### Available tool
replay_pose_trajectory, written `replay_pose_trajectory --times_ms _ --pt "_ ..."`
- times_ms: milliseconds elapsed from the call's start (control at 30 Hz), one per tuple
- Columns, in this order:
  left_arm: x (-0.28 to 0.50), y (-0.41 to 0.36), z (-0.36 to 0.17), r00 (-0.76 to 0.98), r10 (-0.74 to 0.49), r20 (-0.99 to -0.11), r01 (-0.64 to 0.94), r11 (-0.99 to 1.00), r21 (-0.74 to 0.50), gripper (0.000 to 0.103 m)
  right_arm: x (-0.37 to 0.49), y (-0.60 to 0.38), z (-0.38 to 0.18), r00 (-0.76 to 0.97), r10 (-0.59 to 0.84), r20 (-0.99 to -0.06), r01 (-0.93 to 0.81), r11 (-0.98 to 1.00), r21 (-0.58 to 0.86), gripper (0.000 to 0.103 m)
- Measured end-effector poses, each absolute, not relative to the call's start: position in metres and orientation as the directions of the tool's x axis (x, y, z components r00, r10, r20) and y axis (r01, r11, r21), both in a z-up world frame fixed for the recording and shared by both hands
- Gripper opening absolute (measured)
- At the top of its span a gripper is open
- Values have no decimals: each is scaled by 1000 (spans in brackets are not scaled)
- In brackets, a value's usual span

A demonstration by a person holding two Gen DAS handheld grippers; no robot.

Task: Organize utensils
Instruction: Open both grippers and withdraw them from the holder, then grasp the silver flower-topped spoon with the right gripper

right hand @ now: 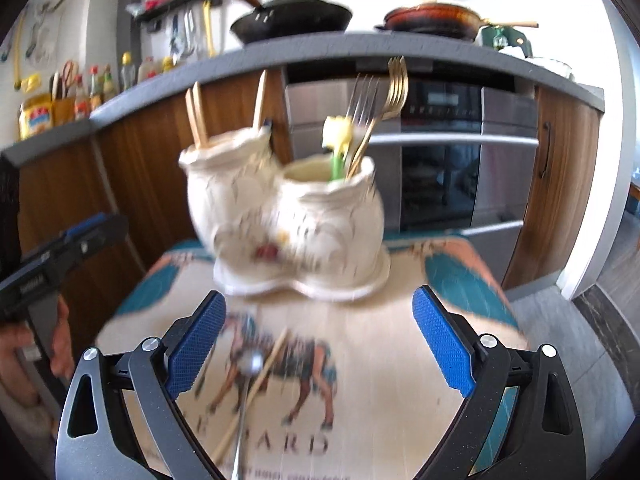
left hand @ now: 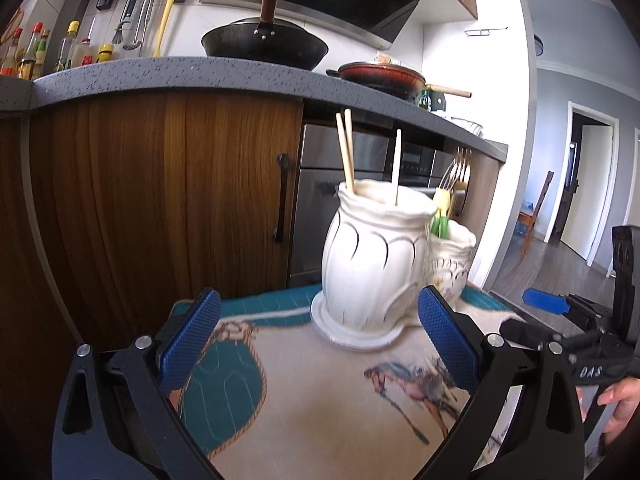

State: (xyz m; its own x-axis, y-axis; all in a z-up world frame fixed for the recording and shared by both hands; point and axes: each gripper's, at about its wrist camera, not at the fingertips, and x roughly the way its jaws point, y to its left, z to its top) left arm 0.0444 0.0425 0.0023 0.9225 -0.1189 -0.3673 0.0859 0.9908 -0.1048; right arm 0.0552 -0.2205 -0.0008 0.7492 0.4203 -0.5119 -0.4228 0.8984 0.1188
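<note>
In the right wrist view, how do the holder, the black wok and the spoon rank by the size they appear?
1. Holder, largest.
2. Wok, though it stands farther away, so its true size is unsure.
3. Spoon, smallest; its handle runs out of the frame.

White ribbed holder [left hand: 372,256]; teal horse-print cloth [right hand: 360,380].

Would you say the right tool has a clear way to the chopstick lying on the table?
Probably yes. The right tool is open and empty, and the chopstick lies on the mat just ahead of it with nothing over it. A spoon lies close beside it and may get nudged.
</note>
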Motion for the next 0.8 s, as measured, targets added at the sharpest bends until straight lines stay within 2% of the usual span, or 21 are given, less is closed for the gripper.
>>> replay_pose_trajectory --times_ms 200,333,400,533,800 --pt "36 44 -11 896 -160 -414 106 983 -150 97 36 -216 -15 683 426 -594 -478 875 78 94" --pt "35 37 -16 884 -176 -434 130 982 -134 97 25 -214 -22 637 427 -642 -524 850 46 91" --pt "34 35 -15 888 -178 -424 135 982 -131 97 22 -213 -26 614 427 -663 -543 839 38 84" --pt "38 33 -15 883 -174 -436 129 983 -131 97 19 -209 -33 552 447 -704 -579 813 62 64" --pt "40 33 -16 880 -177 -441 129 982 -138 97 14 -191 -42 497 439 -749 -626 779 41 29"
